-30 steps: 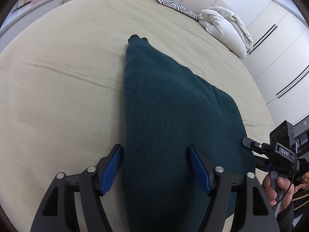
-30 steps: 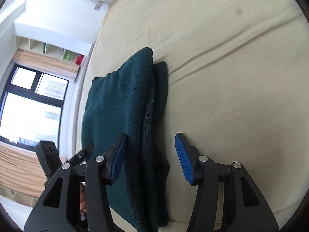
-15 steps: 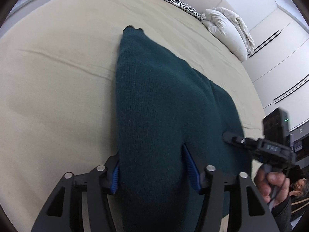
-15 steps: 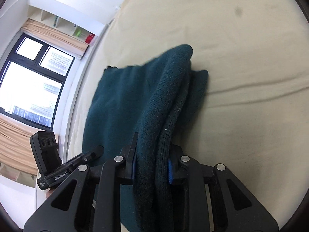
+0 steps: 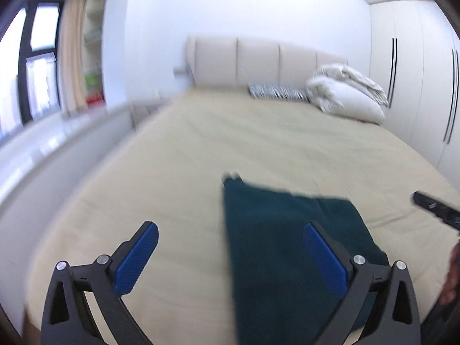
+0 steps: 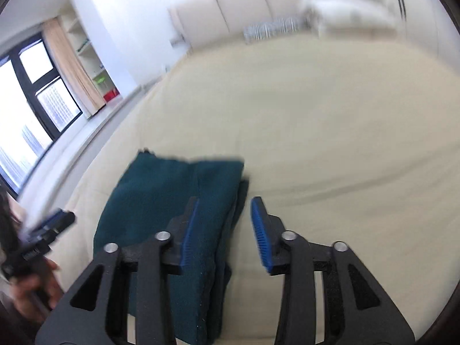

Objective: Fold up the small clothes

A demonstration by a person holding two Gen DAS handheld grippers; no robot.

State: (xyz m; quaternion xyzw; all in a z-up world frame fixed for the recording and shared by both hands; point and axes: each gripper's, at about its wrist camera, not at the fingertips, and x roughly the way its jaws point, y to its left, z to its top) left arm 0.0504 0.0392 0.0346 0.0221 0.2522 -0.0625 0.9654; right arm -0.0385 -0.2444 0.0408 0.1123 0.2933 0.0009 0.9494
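Your left hand-held gripper (image 5: 230,254) stands wide apart, its jaws having just been opening, and nothing sits between the blue ribbed pads (image 5: 135,261); only the right pad overlaps the cloth in the picture, and it looks lifted clear of it. The folded dark teal knitted garment (image 5: 276,247) lies flat on the beige bed sheet (image 5: 258,143), in the lower right of the left wrist view, with its far corner pointing up toward the centre of the frame. Your right hand-held gripper (image 6: 222,230) is partly spread, its jaws also having just been opening, and its pads press on nothing; in the right wrist view the stacked right edge of the garment (image 6: 184,195) shows in the gap between them, lower down on the bed. In that view the garment fills the lower centre-left of the frame. At the top of the left wrist view you see the padded cream headboard (image 5: 258,60), a zebra-striped pillow (image 5: 276,92) and a white crumpled duvet (image 5: 348,92) at the upper right. Both views are blurred.
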